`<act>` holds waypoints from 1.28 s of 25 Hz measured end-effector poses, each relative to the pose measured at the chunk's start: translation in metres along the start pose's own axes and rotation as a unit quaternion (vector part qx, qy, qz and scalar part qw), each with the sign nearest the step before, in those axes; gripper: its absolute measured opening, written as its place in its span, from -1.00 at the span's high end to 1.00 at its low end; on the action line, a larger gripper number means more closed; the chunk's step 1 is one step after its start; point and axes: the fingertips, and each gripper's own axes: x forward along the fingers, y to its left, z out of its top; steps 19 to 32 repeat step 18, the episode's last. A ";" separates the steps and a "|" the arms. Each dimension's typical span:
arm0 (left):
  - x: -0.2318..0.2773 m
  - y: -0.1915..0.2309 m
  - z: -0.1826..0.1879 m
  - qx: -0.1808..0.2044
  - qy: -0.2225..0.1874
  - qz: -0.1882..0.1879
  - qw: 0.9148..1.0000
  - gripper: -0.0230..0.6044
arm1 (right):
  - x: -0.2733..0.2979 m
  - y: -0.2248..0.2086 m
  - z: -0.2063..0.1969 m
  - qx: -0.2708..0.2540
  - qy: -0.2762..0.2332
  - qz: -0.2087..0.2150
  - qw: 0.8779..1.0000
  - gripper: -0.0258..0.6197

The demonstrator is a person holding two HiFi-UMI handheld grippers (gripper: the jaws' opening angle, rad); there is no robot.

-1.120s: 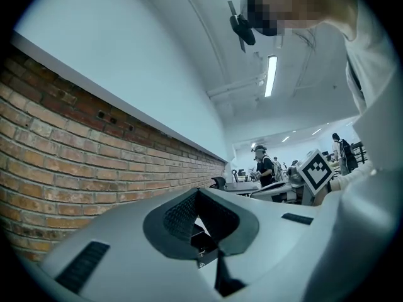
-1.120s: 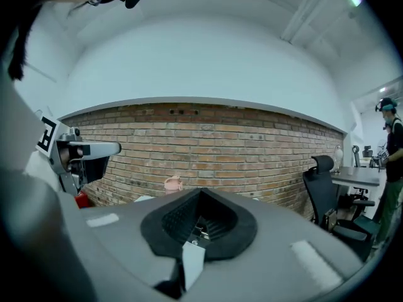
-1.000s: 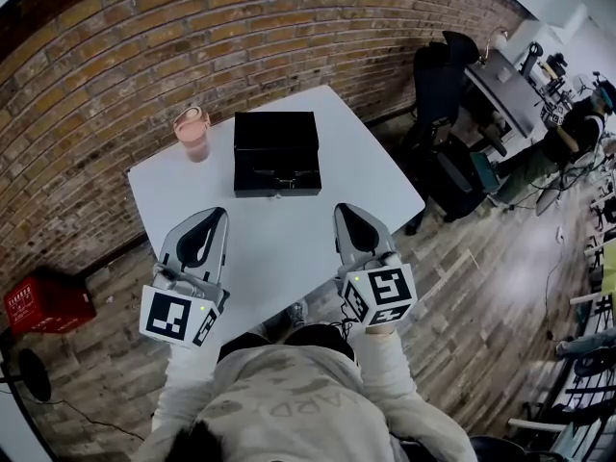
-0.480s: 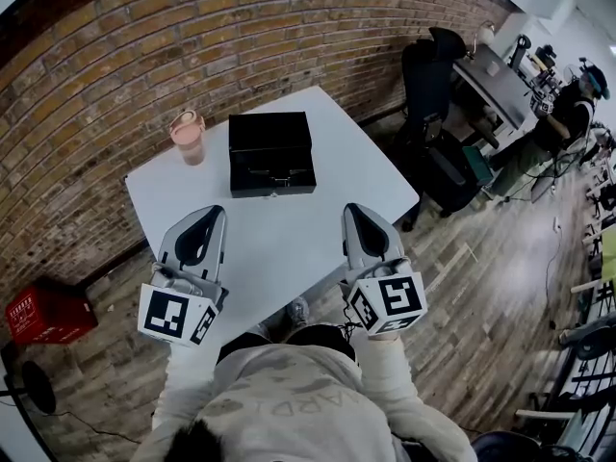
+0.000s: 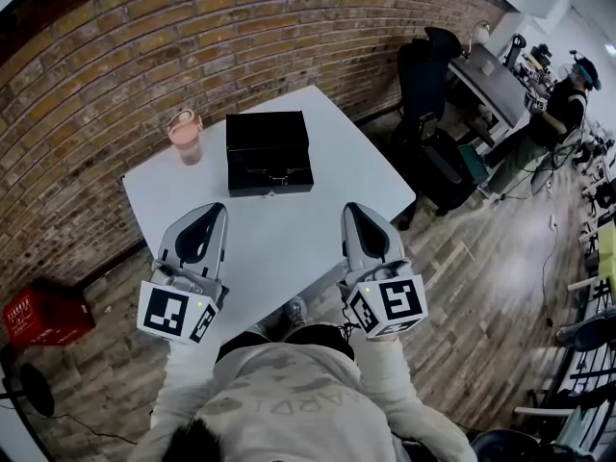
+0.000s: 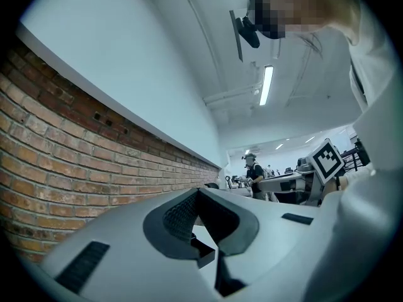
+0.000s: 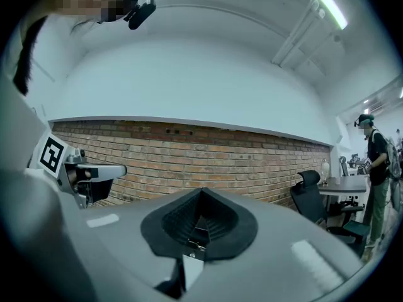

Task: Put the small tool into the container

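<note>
A closed black case, with latches on its near side, lies at the far middle of the white table. No small tool shows in any view. My left gripper hovers over the table's near left part, its jaws together with nothing between them. My right gripper hovers over the near right part, its jaws likewise together and empty. Both point toward the case and stay well short of it. In the left gripper view my left gripper is aimed up along the brick wall. In the right gripper view my right gripper faces that wall.
A pink lidded cup stands left of the case near the brick wall. A red crate sits on the floor at the left. A black office chair and a desk with a person are at the right.
The head view has shifted slightly, so the case and cup sit a little further left. Both grippers hold nearly the same places.
</note>
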 end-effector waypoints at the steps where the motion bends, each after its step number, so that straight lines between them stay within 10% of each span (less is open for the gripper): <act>1: 0.000 0.001 0.000 -0.001 -0.001 0.001 1.000 0.92 | 0.000 0.000 -0.001 0.001 0.000 0.000 1.000 0.90; 32: -0.005 0.010 -0.005 -0.006 0.000 0.003 1.000 0.92 | 0.004 0.007 0.000 0.011 -0.009 -0.004 1.000 0.90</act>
